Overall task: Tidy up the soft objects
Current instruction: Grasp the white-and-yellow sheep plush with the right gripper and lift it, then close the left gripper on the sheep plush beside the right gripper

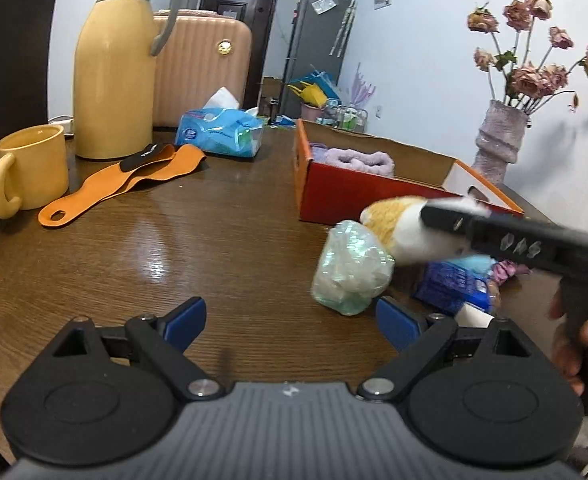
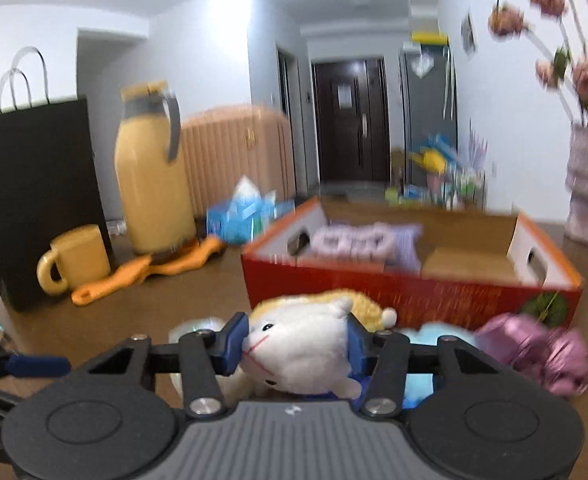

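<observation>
Blue-padded fingers of left gripper (image 1: 289, 322) spread wide over bare desk (image 1: 213, 248), holding nothing. Left to right on desk: one yellow mug (image 1: 33, 168), one yellow thermos (image 1: 113, 72), one orange strap (image 1: 125, 180), one blue tissue pack (image 1: 221, 132), one crumpled plastic bag (image 1: 352, 268), one red box (image 1: 354, 196) with lilac towel (image 1: 358, 160) inside. Right gripper (image 2: 294, 344) fingers clamped on one plush toy (image 2: 306, 348), just in front of red box. One pink scrunchie (image 2: 538, 360) beside it. One vase (image 1: 498, 140) at right.
</observation>
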`<state>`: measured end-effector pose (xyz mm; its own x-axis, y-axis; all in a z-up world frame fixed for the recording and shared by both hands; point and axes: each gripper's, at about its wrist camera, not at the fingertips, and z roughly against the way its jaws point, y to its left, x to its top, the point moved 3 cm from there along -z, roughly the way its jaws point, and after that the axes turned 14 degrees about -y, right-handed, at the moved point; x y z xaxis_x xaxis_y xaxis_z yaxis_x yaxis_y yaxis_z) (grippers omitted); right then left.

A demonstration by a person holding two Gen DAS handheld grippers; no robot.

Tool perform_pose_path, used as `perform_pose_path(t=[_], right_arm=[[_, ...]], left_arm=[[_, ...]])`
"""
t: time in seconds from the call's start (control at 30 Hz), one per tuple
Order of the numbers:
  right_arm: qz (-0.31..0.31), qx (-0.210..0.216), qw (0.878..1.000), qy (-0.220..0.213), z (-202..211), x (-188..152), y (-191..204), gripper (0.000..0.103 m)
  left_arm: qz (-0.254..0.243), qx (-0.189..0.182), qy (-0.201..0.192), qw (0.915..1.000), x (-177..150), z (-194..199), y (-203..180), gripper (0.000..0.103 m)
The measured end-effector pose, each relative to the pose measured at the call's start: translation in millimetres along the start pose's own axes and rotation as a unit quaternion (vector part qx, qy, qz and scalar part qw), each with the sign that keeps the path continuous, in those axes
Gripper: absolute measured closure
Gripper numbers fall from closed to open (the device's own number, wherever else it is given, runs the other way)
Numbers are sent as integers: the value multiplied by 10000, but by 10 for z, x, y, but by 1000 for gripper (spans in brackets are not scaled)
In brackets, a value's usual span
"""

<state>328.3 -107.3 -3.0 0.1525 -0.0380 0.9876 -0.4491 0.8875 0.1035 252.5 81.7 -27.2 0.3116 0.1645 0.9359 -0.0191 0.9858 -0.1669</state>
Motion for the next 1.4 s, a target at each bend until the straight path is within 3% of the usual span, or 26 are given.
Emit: perform_pose_path(t=[0.13,0.27,0.4,0.5,0.57,0.63,0.7,0.8,0.83,0.97,1.07,1.17,1.27,1.4], right_arm=[[212,267,9990,-277,491,168,-30,54],[170,624,9978,-139,1151,-1,-29,53],[237,23,9994,-231,1685,-250,-140,53],[240,-517,9983,-129,1864,-397,-331,52],[101,-812,9966,92,1860,-479,-427,50],[19,-767,9966,284,1829,-546,-386,46],[-112,-337,9986,400,1807,-598,-241,43],[-405,640,9968,260,1797,-583,-19,38],[-408,734,9962,219,1791,-565,14,38],[-568,445,9973,-100,1821,-451,-137,38],[-800,74,9967,-87,1793,-407,-447,38],[-943,-131,9954,131,1592,-439,-660,37],[-1279,115,9916,142,1495,-499,-734,37],[-1374,265,9896,335,1383,-601,-625,37]], left_arm=[[-93,-179,-115,9997,23,129,-134,9],[-107,-359,-91,9993,-16,230,-278,9],[-231,-576,10,9981,-106,275,-495,9],[-358,-754,80,9965,-163,288,-672,9],[-463,-855,82,9952,-188,308,-795,9],[-540,-958,54,9939,-215,359,-879,9],[-592,-997,6,9933,-229,412,-931,9],[-593,-857,-32,9946,-230,461,-907,9],[-565,-821,-27,9950,-218,470,-873,9],[-335,-847,-55,9958,-208,559,-785,9],[-301,-1380,57,9900,-287,594,-873,9],[-504,-1635,262,9849,-410,570,-992,12],[-690,-1532,433,9848,-501,515,-992,28],[-492,-1103,390,9919,-475,479,-731,29]])
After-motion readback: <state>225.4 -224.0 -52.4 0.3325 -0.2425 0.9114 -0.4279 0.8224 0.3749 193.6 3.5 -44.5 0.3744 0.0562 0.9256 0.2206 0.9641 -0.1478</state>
